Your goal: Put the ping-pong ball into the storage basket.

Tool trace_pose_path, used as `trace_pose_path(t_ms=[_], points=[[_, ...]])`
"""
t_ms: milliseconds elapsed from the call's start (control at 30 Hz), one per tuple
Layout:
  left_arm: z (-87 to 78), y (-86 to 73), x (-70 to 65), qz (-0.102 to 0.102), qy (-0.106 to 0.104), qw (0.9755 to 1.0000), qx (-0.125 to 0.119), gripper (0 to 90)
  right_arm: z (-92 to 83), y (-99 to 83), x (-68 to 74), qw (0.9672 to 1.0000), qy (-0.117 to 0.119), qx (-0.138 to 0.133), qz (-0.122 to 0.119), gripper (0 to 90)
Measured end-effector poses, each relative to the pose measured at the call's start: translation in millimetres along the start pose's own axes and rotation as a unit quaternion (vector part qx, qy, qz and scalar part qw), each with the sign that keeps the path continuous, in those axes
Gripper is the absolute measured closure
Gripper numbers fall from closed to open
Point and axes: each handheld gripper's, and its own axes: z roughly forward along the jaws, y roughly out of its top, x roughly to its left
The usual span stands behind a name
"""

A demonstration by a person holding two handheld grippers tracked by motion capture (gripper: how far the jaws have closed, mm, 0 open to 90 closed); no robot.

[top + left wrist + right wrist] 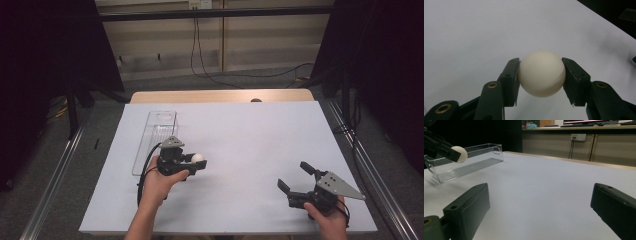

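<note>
From the high view, your left gripper (196, 163) sits on the left half of the white sheet (250, 145), jaws pointing toward the table's middle and clamped on a small white ball (198, 158). The ball is at the very tip of that claw, lifted off the sheet as far as you can tell. Just behind and to the outer side of the claw lies a clear plastic tray (155, 140), long and narrow, its near end close beside your left hand (159, 181). Your right gripper (295, 179) rests near the front right corner of the sheet, well apart from the ball; its jaws stand wide apart with nothing between them. Beyond the sheet's far edge a strip of wooden tabletop (220, 96) shows.

In the left gripper view, the ball (541, 73) sits squarely between your two black pads (510, 80), each pressed against one side of it. It is cream-white and matte, and bulges above and below the pads. Under and ahead of the claw lies plain white sheet (474, 37).

In the right gripper view, your two jaws stand far apart, bare white sheet (544, 195) between them. Far ahead and to the claw's left, your other gripper holds the ball (459, 154) in the air, in front of the clear tray (469, 162), which rests on the sheet.
</note>
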Motion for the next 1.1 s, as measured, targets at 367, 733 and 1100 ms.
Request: trace_pose_path(t_ms=[367,733,1100], points=[[-2.5,0.4,2.3,-0.002,0.001,1.0,0.001,51.1,0.1,-0.1,0.1,1.0,-0.001,0.0,0.003,1.7],[-5.7,0.8,4.5,-0.005,0.005,1.0,0.003,51.1,-0.1,0.1,0.3,1.0,-0.001,0.0,0.003,1.7],[-7.9,0.7,6.4,-0.011,0.004,0.9999,0.001,51.1,0.2,-0.1,0.3,1.0,0.001,0.0,0.004,1.7]])
